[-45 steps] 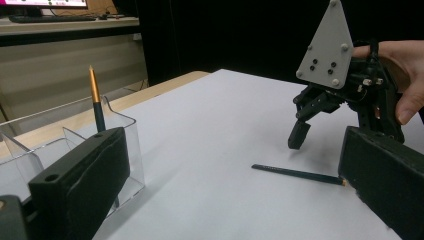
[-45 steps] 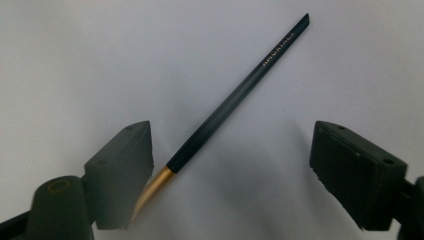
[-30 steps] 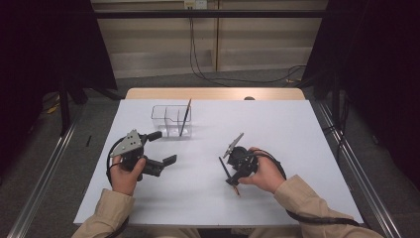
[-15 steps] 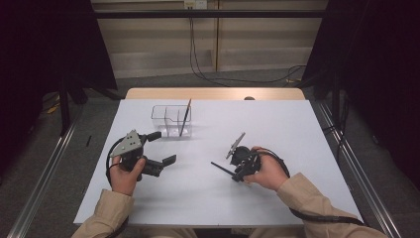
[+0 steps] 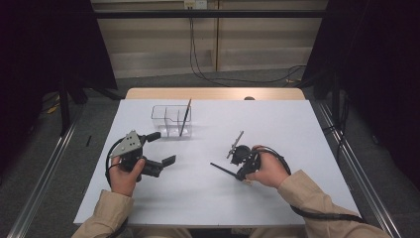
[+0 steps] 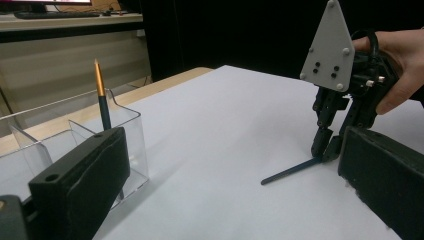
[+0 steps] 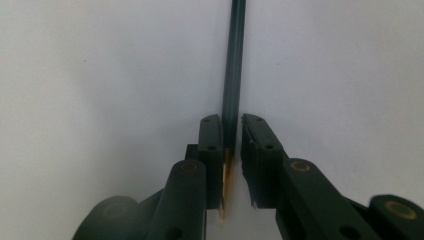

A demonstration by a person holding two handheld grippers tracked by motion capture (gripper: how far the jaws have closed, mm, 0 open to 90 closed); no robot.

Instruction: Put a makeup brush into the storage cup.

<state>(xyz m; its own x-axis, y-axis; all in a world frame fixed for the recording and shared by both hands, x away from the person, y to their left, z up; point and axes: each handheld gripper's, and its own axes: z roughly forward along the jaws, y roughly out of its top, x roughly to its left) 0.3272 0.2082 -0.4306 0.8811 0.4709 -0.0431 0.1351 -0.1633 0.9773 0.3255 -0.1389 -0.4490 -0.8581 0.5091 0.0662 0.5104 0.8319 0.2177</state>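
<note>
A: Left to right, how should this pick-up go?
B: The left hand-held gripper [image 5: 161, 148] hovers wide apart and holds nothing, near the clear holder [image 5: 166, 115] at the back left of the worktop [image 5: 297, 129]. Keep it clear of that holder. To its right, the right hand-held gripper [image 7: 231, 145] has just been closing its jaws, and they now pinch the pen [image 7: 234, 60] near its gold end, while the far tip rests on the worktop
A: So what makes the step go well?
B: I judge the grip is close to one end, so the pen may swing. Lift slowly, keep the pinch firm, and let the long end hang before carrying it towards the holder
A: And the counts?
B: Two hand-held grippers, one holder with one pencil [image 5: 185, 117] standing in it, one pen, one worktop
</note>
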